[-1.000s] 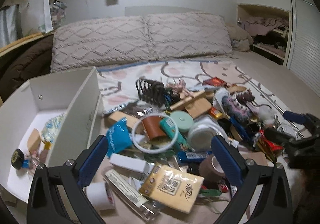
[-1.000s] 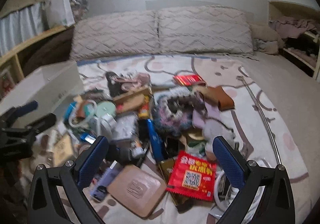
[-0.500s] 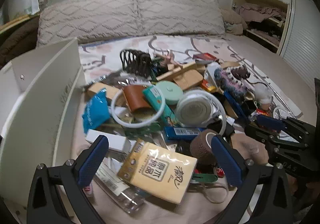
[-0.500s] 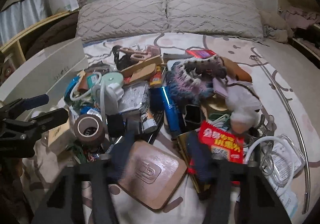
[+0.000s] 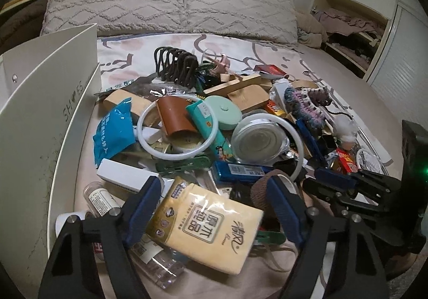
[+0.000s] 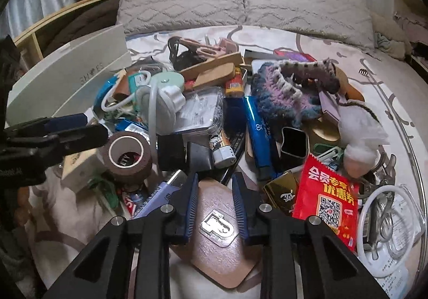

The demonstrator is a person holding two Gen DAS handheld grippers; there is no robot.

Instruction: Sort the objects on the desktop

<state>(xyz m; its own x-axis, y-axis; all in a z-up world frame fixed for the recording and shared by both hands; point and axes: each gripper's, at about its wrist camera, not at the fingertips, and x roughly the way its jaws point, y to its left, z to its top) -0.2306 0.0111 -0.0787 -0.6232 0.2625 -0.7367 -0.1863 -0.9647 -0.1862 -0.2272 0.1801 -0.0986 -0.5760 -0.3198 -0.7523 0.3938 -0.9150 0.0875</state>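
A heap of small objects lies on the bed. In the left wrist view my left gripper (image 5: 213, 183) hangs low over a yellow tissue pack (image 5: 208, 224). Its jaws are closing with the pack between them, and I see no squeeze on it. A brown tape roll (image 5: 263, 186) sits just behind its right finger. In the right wrist view my right gripper (image 6: 215, 177) is shut, with nothing visibly clamped. A flat pink-brown case with a metal clasp (image 6: 222, 253) lies beneath it. The left gripper (image 6: 53, 130) also shows at the left edge there, beside the tape roll (image 6: 128, 157).
An open white shoe box (image 5: 40, 117) stands along the heap's left side. A red packet (image 6: 329, 197), a blue tube (image 6: 258, 133) and a crocheted piece (image 6: 283, 90) lie right of my right gripper. Two pillows (image 5: 171, 2) line the back, and bare sheet lies beyond the heap.
Both grippers have sunk closer to the heap. The right jaws went from wide open to shut. The left jaws narrowed around the yellow tissue pack.
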